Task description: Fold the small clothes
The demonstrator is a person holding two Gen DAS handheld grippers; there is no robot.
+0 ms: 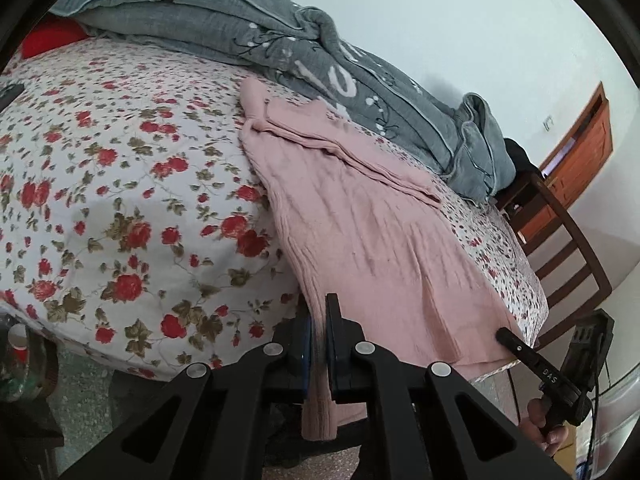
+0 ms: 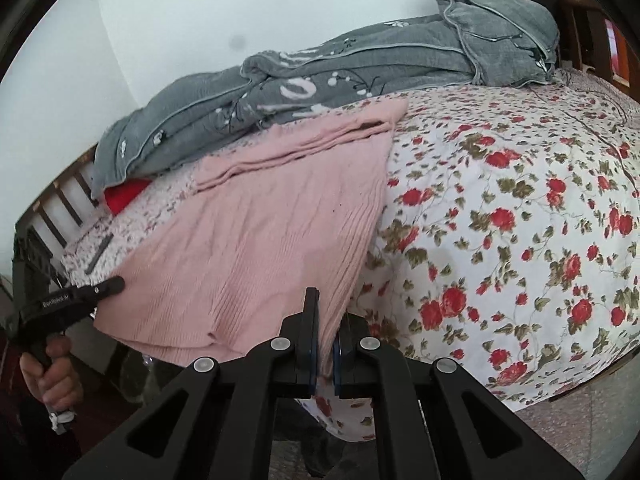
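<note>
The pink knit garment [image 1: 360, 232] is clamped at its near hem corners by the left gripper [image 1: 319, 344] and right gripper [image 2: 326, 340]. Its long axis is stretched away from both grippers toward the grey quilt [image 1: 320, 52].

Pink garment [image 1: 360, 240]: soft ribbed knit cloth, matt, lightly creased.
Bed sheet [image 1: 120, 200]: thin woven cloth printed with red roses, matt and smooth.
Grey quilt [image 1: 320, 68]: crinkled, washed-looking cloth with piped edges, at 12 o'clock of the garment.
Left hand-held gripper [image 1: 319, 344]: matt black plastic, shiny metal pins.
Chair [image 1: 568, 248]: dark wood, slight sheen.
Wall [image 1: 480, 20]: smooth painted plaster.
</note>
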